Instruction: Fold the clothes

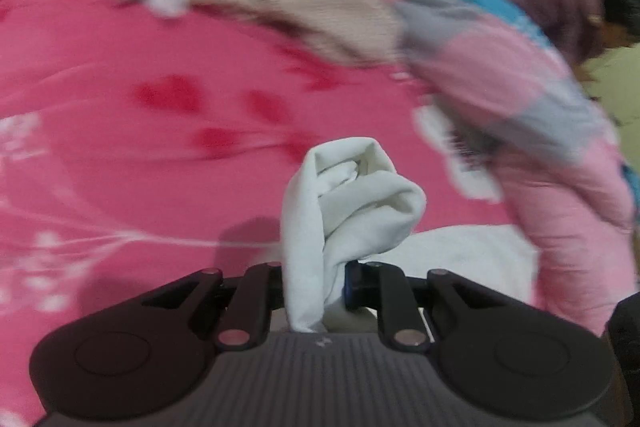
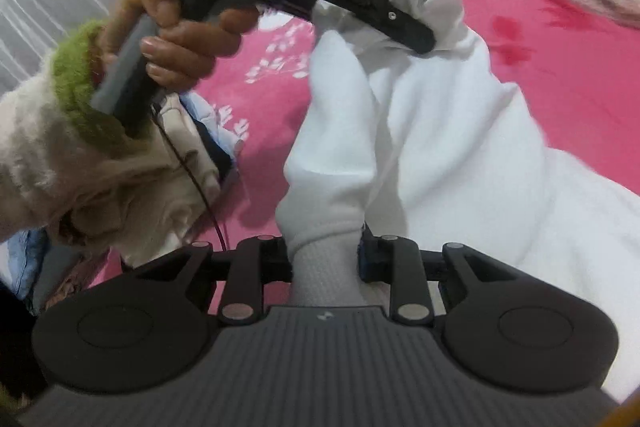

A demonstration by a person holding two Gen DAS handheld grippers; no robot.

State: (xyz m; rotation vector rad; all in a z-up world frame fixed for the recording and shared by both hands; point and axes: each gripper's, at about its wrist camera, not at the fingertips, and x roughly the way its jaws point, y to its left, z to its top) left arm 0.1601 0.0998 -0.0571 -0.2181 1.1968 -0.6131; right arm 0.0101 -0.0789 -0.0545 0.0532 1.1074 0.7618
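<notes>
Holding the white garment [image 2: 440,131] up off the pink bed [image 1: 120,115]: left claw [image 1: 314,279] clamped on a bunched end toward 12 o'clock, right claw [image 2: 325,255] clamped on the ribbed cuff [image 2: 324,267]. Probably stretching it out before folding.

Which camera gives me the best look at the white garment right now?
The right wrist view: the white garment shows stretched between both grippers over the pink bedsheet. The left wrist view shows only a bunched end.
</notes>
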